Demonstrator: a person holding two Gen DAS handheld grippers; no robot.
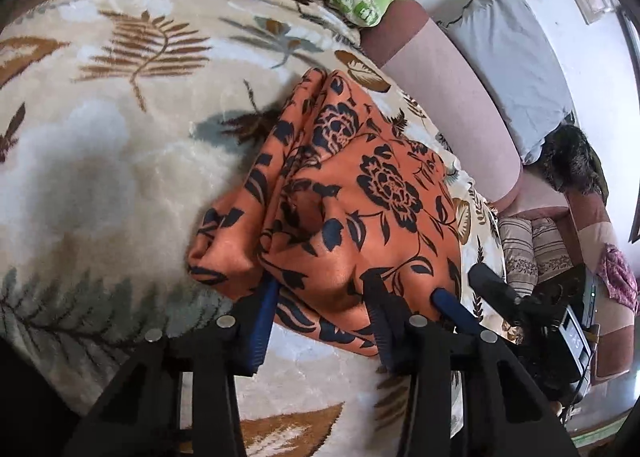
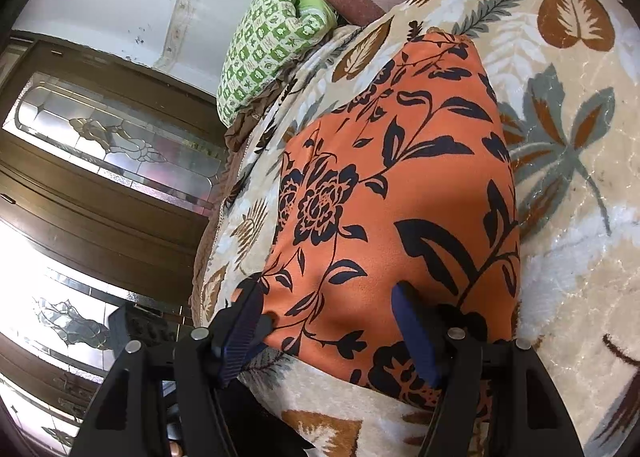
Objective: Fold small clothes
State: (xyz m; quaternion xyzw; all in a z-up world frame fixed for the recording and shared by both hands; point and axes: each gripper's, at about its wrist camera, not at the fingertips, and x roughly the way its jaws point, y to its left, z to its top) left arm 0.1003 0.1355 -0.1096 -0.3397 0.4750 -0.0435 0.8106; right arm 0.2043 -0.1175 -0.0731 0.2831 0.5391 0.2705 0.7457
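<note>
The orange floral cloth [image 1: 352, 193] lies on the leaf-print blanket [image 1: 120, 161], its near edge bunched up right at the fingertips of both grippers. The left gripper [image 1: 324, 297] has its fingers part-way apart with a hump of the cloth's hem rising between them; the blue pads [image 1: 266, 309] sit against the fabric on either side, but I cannot tell whether they truly pinch it. The right gripper [image 2: 332, 321] has its fingers spread wide, straddling the near hem; cloth bulges up between them and the pads do not look pressed on it.

To my eye the step in hand is taking hold of the near edge for a fold away from the fingers. Done well, each gripper would catch all the layers of the hem, not just the top ply, and both would lift together so the cloth goes over evenly rather than dragging the blanket pile with it.

The left view shows what the right does not: the cloth's left side is doubled into loose ridges running away from the fingers, and the other gripper's tip just to the right. The right view shows the cloth's far end lying fairly flat, a green pillow [image 2: 272, 41] beyond it, and a glazed door [image 2: 100, 137] to the left of the fingers.
</note>
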